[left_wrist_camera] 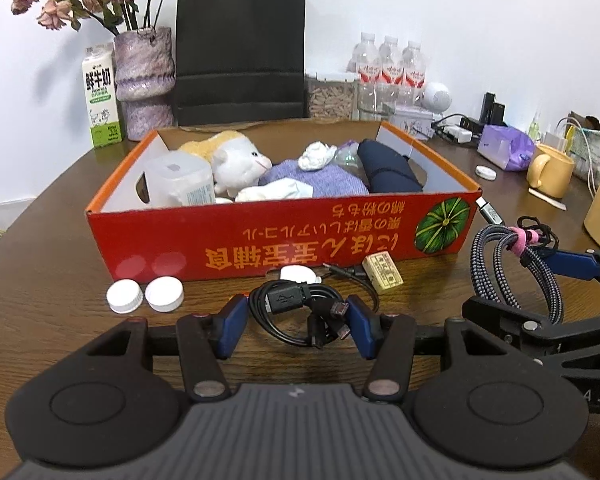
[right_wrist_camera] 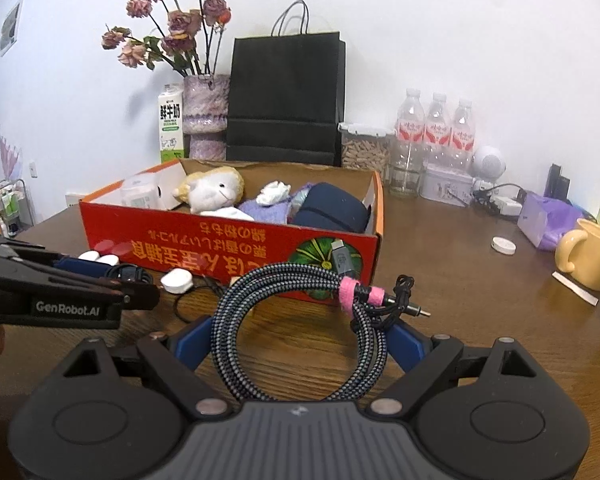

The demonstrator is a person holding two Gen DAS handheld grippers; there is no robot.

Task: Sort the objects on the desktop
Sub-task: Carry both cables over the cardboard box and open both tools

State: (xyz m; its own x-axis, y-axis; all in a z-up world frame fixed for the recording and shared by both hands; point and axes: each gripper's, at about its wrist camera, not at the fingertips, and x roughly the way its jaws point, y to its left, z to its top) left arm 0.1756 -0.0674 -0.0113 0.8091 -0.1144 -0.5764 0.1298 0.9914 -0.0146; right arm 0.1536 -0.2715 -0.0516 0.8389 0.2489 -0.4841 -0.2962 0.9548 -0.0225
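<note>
My left gripper (left_wrist_camera: 296,320) is shut on a bundled black USB cable (left_wrist_camera: 284,298), its blue pads pressing on both sides, just in front of the red cardboard box (left_wrist_camera: 260,236). My right gripper (right_wrist_camera: 300,336) is shut on a coiled braided cable (right_wrist_camera: 228,320) tied with a pink strap and holds it off the table. In the left wrist view that braided cable (left_wrist_camera: 487,252) hangs at the right from the right gripper (left_wrist_camera: 539,288). The left gripper (right_wrist_camera: 132,280) shows at the left edge of the right wrist view. The box (right_wrist_camera: 180,248) holds a plush toy (left_wrist_camera: 240,160), socks and a dark pouch.
Two white caps (left_wrist_camera: 126,296) (left_wrist_camera: 164,294), a small yellowish box (left_wrist_camera: 383,274) and a white earbud case (right_wrist_camera: 176,280) lie before the box. A yellow mug (left_wrist_camera: 549,170), white lid (left_wrist_camera: 485,172) and purple pack (left_wrist_camera: 503,146) sit right. Black bag (left_wrist_camera: 240,48), vase, milk carton and bottles line the wall.
</note>
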